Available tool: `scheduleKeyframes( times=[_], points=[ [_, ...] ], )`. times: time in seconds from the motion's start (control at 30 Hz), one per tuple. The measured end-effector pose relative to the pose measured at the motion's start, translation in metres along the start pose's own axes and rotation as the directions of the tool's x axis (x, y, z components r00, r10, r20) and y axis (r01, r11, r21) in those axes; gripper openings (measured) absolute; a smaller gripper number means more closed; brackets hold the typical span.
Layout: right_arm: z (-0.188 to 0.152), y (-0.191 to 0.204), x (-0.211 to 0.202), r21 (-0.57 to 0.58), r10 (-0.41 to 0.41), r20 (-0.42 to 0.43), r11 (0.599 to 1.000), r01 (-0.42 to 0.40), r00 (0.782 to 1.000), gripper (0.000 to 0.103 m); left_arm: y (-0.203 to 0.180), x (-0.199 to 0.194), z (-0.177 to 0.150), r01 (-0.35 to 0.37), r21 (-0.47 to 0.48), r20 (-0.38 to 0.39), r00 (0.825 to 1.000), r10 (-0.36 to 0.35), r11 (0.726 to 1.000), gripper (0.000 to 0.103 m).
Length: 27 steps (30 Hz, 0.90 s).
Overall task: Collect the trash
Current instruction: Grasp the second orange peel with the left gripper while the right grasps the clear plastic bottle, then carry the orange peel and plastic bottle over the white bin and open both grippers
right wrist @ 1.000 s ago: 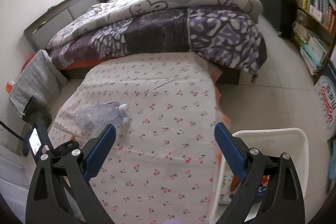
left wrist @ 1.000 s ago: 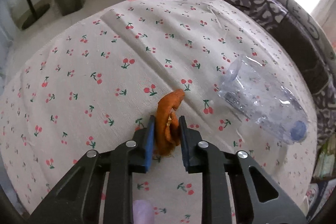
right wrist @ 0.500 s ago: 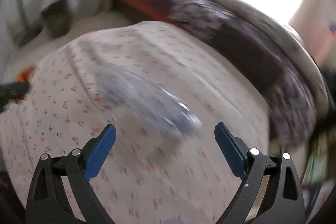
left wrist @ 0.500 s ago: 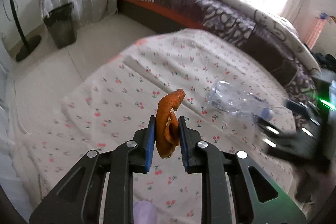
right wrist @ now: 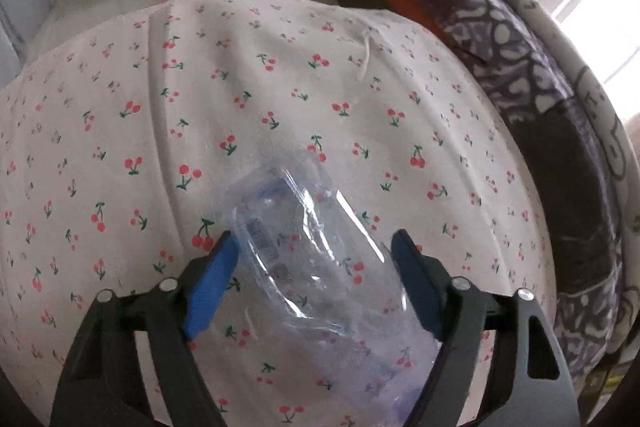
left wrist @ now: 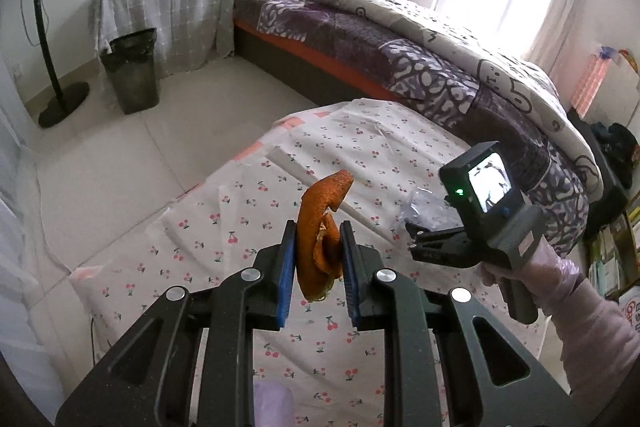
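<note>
Since a second ago the left gripper (left wrist: 318, 267) has lifted the peel (left wrist: 322, 235) clear of the cloth (right wrist: 280, 87), and the right gripper (right wrist: 316, 279) has swung in from the bin side, rolled over and dropped onto the bottle (right wrist: 316, 259).

The left gripper is clenched on the peel, its blue pads pressing both flanks; the peel's curled tip sticks out ahead of the fingertips, well above the cloth.

The right gripper's jaws have just been closing, with the bottle lying between them on the cloth. The left pad looks to be at the bottle's wall, the right pad just beside it; I judge it not yet squeezed, so released for now. In the left wrist view the bottle shows only as a crumpled clear bit ahead of the right gripper's fingers.

Handling, as a judgement: the bottle looks empty, light, thin and slick, and it will buckle under the pads. Across the mid-body, where the jaws now straddle it, seems a fair hold. The peel is soft, light and limp, and any pinch holds it.
</note>
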State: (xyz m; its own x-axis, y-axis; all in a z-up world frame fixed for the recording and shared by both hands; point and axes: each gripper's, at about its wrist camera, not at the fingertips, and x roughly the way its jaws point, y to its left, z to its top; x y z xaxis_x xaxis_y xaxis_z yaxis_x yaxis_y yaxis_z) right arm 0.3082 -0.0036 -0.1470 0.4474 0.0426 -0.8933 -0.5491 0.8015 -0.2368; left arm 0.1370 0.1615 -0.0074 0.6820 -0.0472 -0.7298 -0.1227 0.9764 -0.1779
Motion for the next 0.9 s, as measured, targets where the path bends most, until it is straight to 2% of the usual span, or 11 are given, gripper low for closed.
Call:
scheduleKeyframes(
  times=[0.17, 0.27, 0.33, 0.47, 0.57, 0.77, 0.9],
  points=[
    [-0.001, -0.004, -0.015, 0.086, 0.013, 0.071, 0.996, -0.019, 0.997, 0.074, 0.009, -0.001, 0.002, 0.001, -0.036, 0.000, 1.000, -0.001, 0.999, 0.021],
    [0.001, -0.013, -0.042, 0.192, 0.029, 0.166, 0.980, -0.061, 0.986, 0.073, 0.008, -0.007, 0.004, -0.001, -0.038, 0.022, 1.000, 0.002, 0.999, 0.021],
    [0.003, -0.017, -0.065, 0.254, 0.034, 0.234, 0.963, -0.095, 0.972, 0.072, 0.005, -0.011, 0.005, -0.008, -0.029, 0.048, 0.999, 0.010, 1.000, 0.021],
    [-0.003, -0.023, -0.119, 0.373, 0.015, 0.372, 0.913, -0.165, 0.928, 0.072, 0.000, -0.019, 0.007, -0.026, -0.015, 0.097, 0.995, 0.027, 1.000, 0.021],
    [-0.013, -0.019, -0.152, 0.419, -0.001, 0.439, 0.885, -0.203, 0.899, 0.072, -0.004, -0.023, 0.007, -0.026, -0.012, 0.122, 0.992, 0.028, 1.000, 0.021],
    [-0.045, -0.008, -0.201, 0.471, -0.016, 0.521, 0.839, -0.272, 0.853, 0.072, -0.017, -0.028, 0.005, -0.003, 0.001, 0.148, 0.989, 0.002, 1.000, 0.021],
    [-0.075, -0.001, -0.224, 0.493, -0.027, 0.550, 0.817, -0.298, 0.835, 0.072, -0.026, -0.030, 0.000, 0.011, 0.019, 0.151, 0.988, -0.014, 1.000, 0.021]
  ],
)
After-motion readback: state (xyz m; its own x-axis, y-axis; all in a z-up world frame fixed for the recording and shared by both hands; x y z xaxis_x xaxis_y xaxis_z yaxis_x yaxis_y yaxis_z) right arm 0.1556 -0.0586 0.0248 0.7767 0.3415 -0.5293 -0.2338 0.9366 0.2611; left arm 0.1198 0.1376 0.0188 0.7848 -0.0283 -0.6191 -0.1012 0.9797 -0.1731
